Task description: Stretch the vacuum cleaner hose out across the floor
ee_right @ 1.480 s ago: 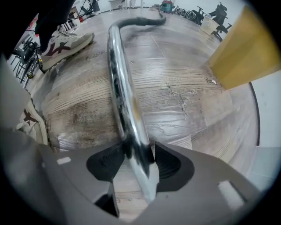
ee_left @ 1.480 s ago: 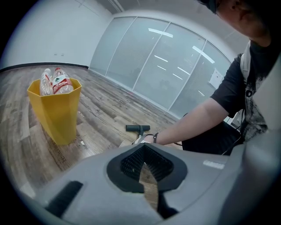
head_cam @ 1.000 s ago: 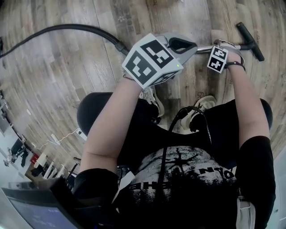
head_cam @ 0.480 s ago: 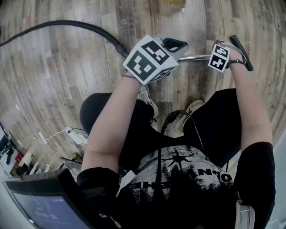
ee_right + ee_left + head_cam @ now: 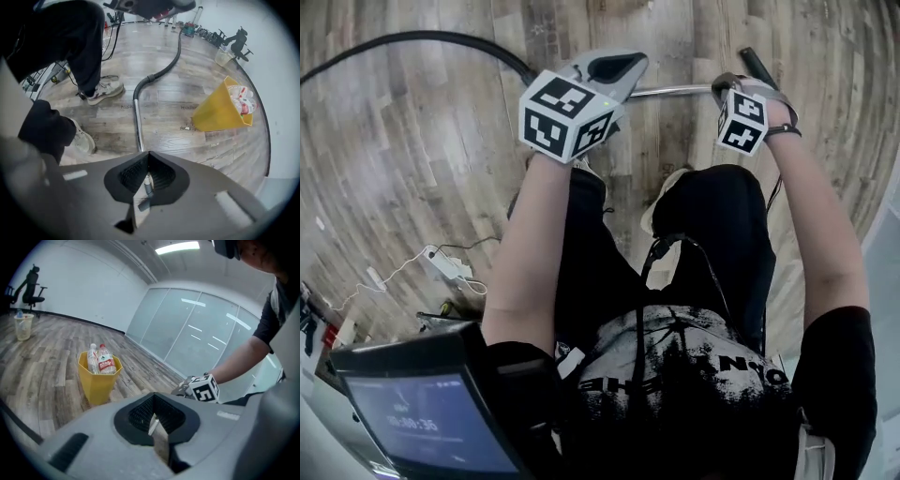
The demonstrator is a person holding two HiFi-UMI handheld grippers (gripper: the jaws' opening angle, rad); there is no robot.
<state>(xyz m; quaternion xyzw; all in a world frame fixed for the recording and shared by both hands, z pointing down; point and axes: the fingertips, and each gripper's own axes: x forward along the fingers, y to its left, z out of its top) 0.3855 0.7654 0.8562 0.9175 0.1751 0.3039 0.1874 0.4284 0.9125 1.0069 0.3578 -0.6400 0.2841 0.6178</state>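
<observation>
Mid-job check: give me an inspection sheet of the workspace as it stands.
Surface: wood-plank floor.
Job's things: black hose curves off across the floor; metal wand runs from it to the black nozzle.
Clutter: yellow bin holding plastic bottles, upright.
Grippers: left claw shut, a pale strip in its slot that I cannot identify; right claw shut on the metal wand near the nozzle.
Cables: white power strip with cord on the floor; black cable hangs down the person's shirt.
Surroundings: glass partition, office chair, monitor.
</observation>
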